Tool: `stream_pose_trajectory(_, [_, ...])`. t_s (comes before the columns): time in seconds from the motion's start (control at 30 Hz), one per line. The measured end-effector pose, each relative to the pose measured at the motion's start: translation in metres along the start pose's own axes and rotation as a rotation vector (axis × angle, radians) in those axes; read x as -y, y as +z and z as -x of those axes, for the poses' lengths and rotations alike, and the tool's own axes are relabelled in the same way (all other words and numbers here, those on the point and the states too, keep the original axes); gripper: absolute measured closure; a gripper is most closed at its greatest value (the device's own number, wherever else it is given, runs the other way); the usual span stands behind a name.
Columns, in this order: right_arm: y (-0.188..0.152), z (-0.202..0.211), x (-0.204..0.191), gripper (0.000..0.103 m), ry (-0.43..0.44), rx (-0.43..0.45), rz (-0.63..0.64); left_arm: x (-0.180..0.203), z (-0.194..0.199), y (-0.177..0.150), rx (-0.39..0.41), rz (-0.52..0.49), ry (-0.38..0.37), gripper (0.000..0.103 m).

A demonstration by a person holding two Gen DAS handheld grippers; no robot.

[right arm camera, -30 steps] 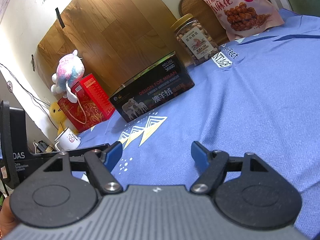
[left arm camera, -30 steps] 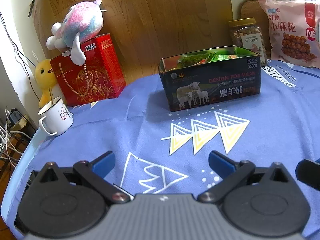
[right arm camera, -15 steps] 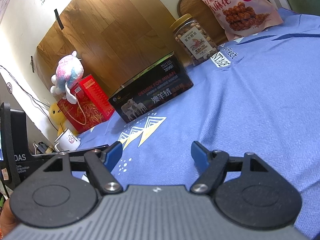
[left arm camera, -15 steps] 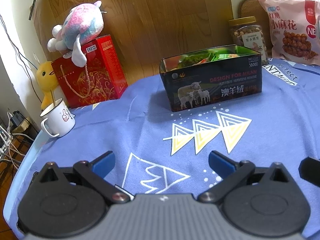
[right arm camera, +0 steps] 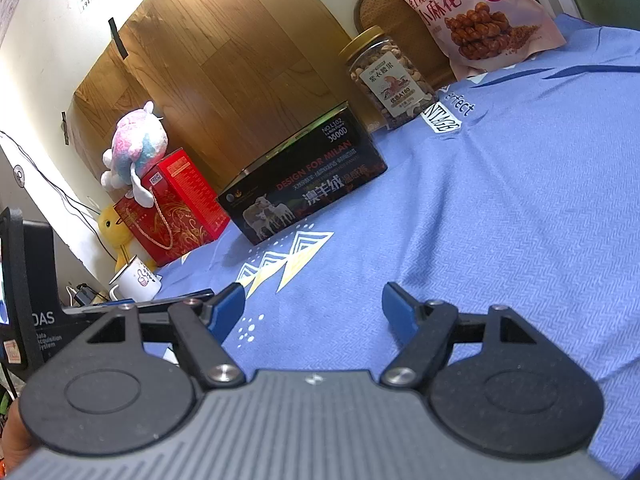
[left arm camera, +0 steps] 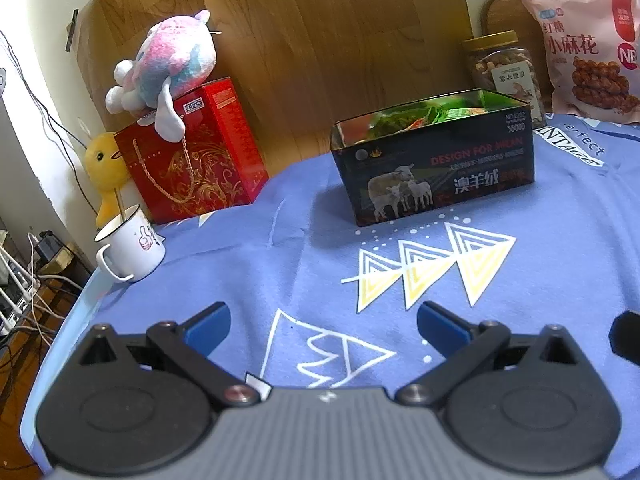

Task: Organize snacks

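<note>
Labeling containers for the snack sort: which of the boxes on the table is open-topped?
The black sheep-print box: its top is open, with green snack packets showing inside. The red gift box is closed, with a plush toy on it.

the pink snack bag (left arm camera: 592,52) is cut off by the right edge in the left wrist view. packets inside the dark box (left arm camera: 436,168) are mostly hidden by its wall. jar label (right arm camera: 390,82) print too small to read.

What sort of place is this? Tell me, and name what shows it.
Most likely a room in a home, not a shop or lab. A plush toy sits on a red gift bag, an enamel mug stands on the blue printed tablecloth, and tangled cables hang by the wall.
</note>
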State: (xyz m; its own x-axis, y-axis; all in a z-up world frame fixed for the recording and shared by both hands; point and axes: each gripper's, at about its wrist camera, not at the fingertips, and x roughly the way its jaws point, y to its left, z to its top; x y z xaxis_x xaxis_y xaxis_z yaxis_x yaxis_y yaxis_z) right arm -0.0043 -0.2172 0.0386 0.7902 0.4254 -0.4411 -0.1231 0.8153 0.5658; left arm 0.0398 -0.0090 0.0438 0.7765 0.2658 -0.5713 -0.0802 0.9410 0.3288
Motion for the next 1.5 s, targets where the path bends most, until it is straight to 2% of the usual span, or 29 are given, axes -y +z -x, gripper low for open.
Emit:
stream_pose_trajectory(0.23, [0.000, 0.000, 0.000, 0.025, 0.000, -0.001, 0.000, -0.001, 0.001, 0.000, 0.008, 0.004, 0.002, 0.000])
stream_pose_trajectory(0.6, [0.000, 0.001, 0.000, 0.025, 0.006, 0.006, 0.001, -0.004, 0.005, 0.000, 0.011, 0.025, -0.045, 0.000])
stream_pose_trajectory(1.0, [0.002, 0.002, 0.001, 0.025, 0.011, 0.005, 0.001, -0.012, 0.014, 0.003, -0.008, 0.095, -0.166, 0.000])
stream_pose_trajectory(1.23, [0.002, 0.001, 0.001, 0.025, 0.011, 0.006, 0.001, -0.012, 0.025, 0.004, 0.003, 0.114, -0.195, 0.000])
stream_pose_trajectory(1.5, [0.004, 0.003, 0.000, 0.025, 0.020, 0.009, 0.005, -0.012, 0.023, 0.005, -0.030, 0.129, -0.171, 0.000])
